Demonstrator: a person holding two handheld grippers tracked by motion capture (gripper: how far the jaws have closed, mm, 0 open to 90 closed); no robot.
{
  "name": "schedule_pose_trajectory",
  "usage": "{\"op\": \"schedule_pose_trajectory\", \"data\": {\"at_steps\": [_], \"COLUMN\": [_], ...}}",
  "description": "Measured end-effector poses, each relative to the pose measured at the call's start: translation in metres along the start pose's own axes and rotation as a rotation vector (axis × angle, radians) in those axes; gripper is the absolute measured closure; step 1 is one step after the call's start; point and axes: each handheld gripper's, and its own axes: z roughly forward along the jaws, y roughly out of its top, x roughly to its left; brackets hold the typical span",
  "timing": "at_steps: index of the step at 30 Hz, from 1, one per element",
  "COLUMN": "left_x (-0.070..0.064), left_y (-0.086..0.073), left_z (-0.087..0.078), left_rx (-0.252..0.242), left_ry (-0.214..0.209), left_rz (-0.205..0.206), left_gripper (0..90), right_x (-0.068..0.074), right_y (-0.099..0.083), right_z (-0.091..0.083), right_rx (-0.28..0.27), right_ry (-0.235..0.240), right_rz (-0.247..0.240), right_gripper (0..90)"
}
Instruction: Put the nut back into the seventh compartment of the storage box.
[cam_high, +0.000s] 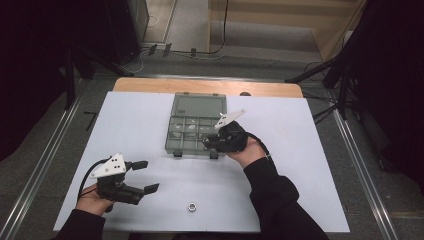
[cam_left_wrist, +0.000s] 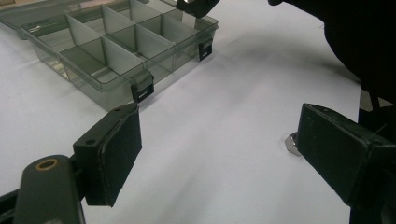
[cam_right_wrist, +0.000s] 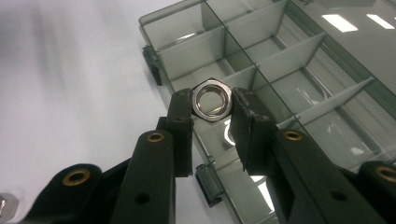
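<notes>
- Since your right tool (cam_right_wrist: 211, 105) is pinching the hex nut (cam_right_wrist: 211, 99) by two opposite sides, just above a near compartment of the open organizer box (cam_right_wrist: 299, 70), you've got the good grip — flat on flat.
- I'd guess it's small, hard steel: stiff, not fragile, but slick, so it could twist out if you ease off.
- Your left tool (cam_high: 143, 176) sits spread wide, holding nothing, over the white counter (cam_high: 150, 115).
- Second nut (cam_high: 191, 206) lies near the front edge — take it across the flats too.
</notes>
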Motion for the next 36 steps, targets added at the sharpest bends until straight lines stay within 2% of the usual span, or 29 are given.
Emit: {"op": "schedule_pose_trajectory", "data": {"at_steps": [4,19,21,23,26,31,36], "left_x": [0.0,0.0,0.0,0.0,0.0,0.0,0.0], "left_y": [0.0,0.0,0.0,0.0,0.0,0.0,0.0], "left_z": [0.0,0.0,0.0,0.0,-0.001,-0.001,-0.001], "left_rx": [-0.004,-0.002,-0.002,-0.004,-0.004,-0.006,-0.004], "left_ry": [0.002,0.0,0.0,0.001,0.002,0.001,0.002], "left_rz": [-0.004,-0.003,-0.003,-0.004,-0.004,-0.003,-0.004], "left_gripper": [14.7,14.7,14.7,14.7,14.7,14.7,14.7], "right_x": [-0.002,-0.001,-0.001,0.001,0.002,0.007,0.017], "right_y": [0.0,0.0,0.0,0.001,0.001,0.001,0.004], "right_z": [0.005,0.015,0.015,0.014,0.011,0.004,-0.001], "right_rx": [0.005,0.03,0.023,0.018,-0.007,-0.022,-0.028], "right_ry": [-0.01,-0.024,-0.021,-0.063,-0.034,-0.001,0.036], "right_rz": [0.029,0.031,0.027,0.008,0.039,0.05,0.021], "right_gripper": [71.5,69.9,56.3,46.6,37.0,29.9,26.4]}}
